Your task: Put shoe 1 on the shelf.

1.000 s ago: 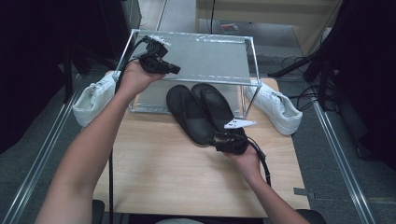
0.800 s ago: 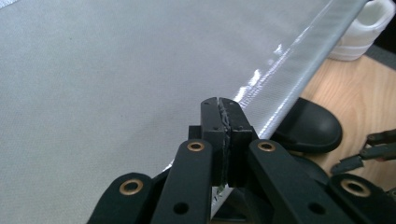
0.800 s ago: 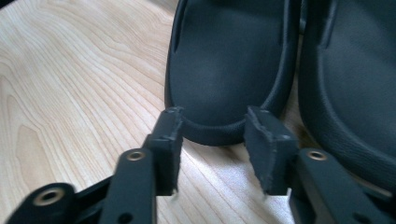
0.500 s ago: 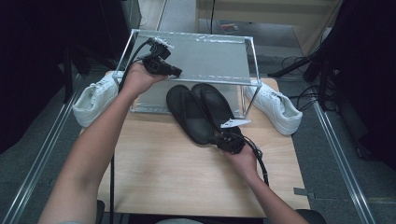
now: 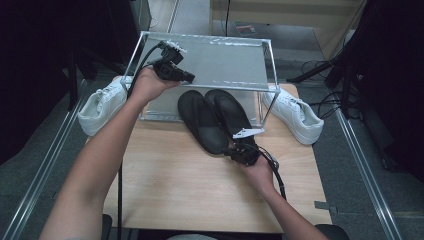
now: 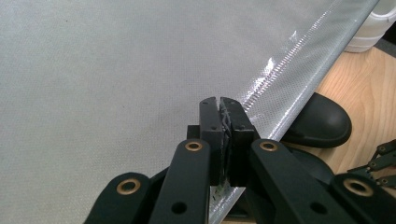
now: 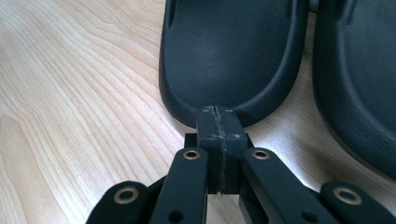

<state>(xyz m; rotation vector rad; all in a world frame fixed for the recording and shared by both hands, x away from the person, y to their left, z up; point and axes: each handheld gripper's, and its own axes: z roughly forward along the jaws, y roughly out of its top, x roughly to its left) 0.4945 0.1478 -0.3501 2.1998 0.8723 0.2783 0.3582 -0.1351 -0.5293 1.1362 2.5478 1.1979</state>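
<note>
the right gripper (image 7: pixel 218 111) has just closed, its jaws pressed flat together at the heel rim of the left black slipper (image 7: pixel 233 51); whether they pinch that rim cannot be told. the second black slipper (image 7: pixel 362 70) lies just beside it on the wooden table (image 7: pixel 79 102). the left gripper (image 6: pixel 219 102) is clamped on the front flap of the clear shoe box (image 5: pixel 200 60), a strip of film showing between its pads. in the high view both slippers poke out from under the box's open front, heels toward the person. a white sneaker (image 5: pixel 102 102) stands at the box's left side, another white sneaker (image 5: pixel 295 114) at its right.
</note>
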